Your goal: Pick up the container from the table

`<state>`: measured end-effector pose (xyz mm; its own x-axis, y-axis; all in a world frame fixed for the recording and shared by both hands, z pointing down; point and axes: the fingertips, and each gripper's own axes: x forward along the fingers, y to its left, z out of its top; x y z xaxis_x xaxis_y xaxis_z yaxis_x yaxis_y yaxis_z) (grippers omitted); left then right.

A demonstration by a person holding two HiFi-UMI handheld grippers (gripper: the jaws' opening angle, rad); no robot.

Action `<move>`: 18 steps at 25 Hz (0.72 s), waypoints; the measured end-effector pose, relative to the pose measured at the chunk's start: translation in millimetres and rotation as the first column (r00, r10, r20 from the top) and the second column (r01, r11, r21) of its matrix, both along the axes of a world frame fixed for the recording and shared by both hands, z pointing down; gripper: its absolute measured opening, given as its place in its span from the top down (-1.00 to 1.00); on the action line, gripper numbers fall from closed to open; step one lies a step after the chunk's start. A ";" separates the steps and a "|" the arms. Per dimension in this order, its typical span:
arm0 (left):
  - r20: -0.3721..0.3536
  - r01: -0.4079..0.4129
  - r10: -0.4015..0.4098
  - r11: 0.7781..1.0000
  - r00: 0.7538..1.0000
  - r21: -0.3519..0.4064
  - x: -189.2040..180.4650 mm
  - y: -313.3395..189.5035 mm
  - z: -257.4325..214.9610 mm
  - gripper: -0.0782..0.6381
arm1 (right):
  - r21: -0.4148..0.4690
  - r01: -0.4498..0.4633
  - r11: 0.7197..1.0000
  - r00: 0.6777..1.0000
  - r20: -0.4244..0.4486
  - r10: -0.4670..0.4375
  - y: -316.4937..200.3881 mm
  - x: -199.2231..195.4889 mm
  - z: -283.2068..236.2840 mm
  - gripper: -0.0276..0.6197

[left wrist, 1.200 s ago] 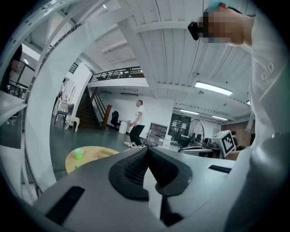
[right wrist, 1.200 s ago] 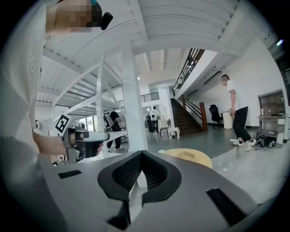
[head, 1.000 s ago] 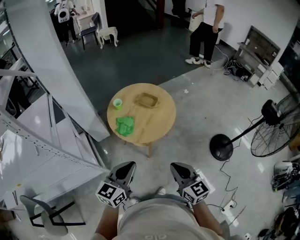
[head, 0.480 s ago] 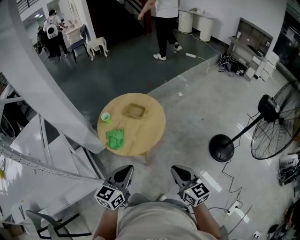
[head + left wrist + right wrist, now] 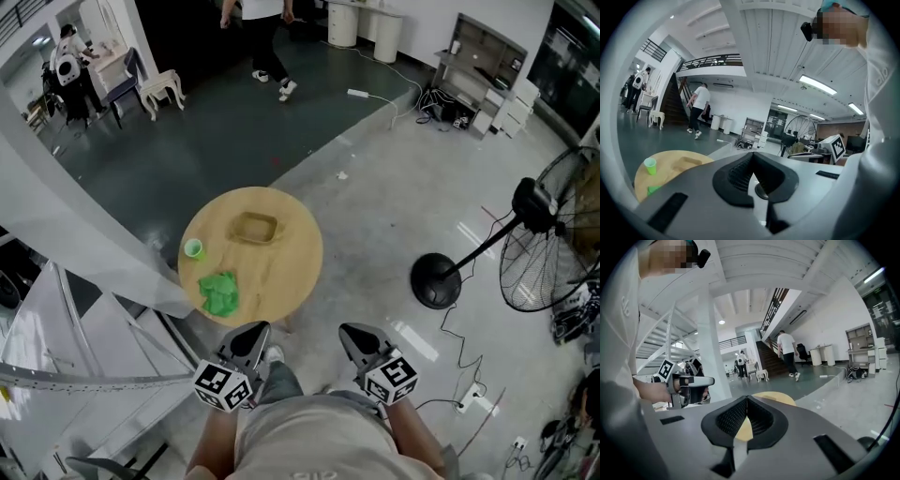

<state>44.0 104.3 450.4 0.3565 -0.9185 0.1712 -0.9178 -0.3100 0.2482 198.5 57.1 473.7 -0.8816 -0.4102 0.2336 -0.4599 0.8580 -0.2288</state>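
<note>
- container [image 5: 254,228], a shallow tan tray, sits on the round wooden tabletop [image 5: 292,270], toward its far side, with nothing touching it.
- green cup [image 5: 194,248] stands upright near the tabletop's left edge; a crumpled green cloth [image 5: 220,293] lies closer to the person, apart from cup and container.
- left gripper [image 5: 252,331] is held low before the person, just short of the tabletop's near edge, its jaws pressed together on nothing.
- right gripper [image 5: 356,334] is alongside it over the floor [image 5: 394,216], jaws likewise together and empty.
- standing fan [image 5: 542,239] is well off to the right.
</note>
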 end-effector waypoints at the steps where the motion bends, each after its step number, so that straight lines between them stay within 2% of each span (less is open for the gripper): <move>1: -0.004 -0.012 0.012 1.000 1.000 -0.001 -9.6 -8.9 1.2 0.74 | -0.002 -0.010 1.000 1.000 -0.006 0.010 -7.2 -9.1 0.8 0.84; 8: -0.013 -0.082 0.081 0.996 0.997 -0.018 -86.3 -64.7 12.4 0.74 | 0.010 -0.106 0.994 0.993 -0.050 0.106 -53.2 -75.8 4.7 0.84; 14: 0.031 -0.147 0.148 0.988 0.988 -0.043 -139.5 -103.0 28.8 0.74 | 0.016 -0.211 0.977 0.975 -0.066 0.211 -81.9 -114.4 8.7 0.84; 18: 0.029 -0.168 0.170 0.983 0.985 -0.072 -168.1 -119.2 42.4 0.74 | 0.028 -0.272 0.962 0.959 -0.078 0.273 -90.9 -133.9 10.7 0.83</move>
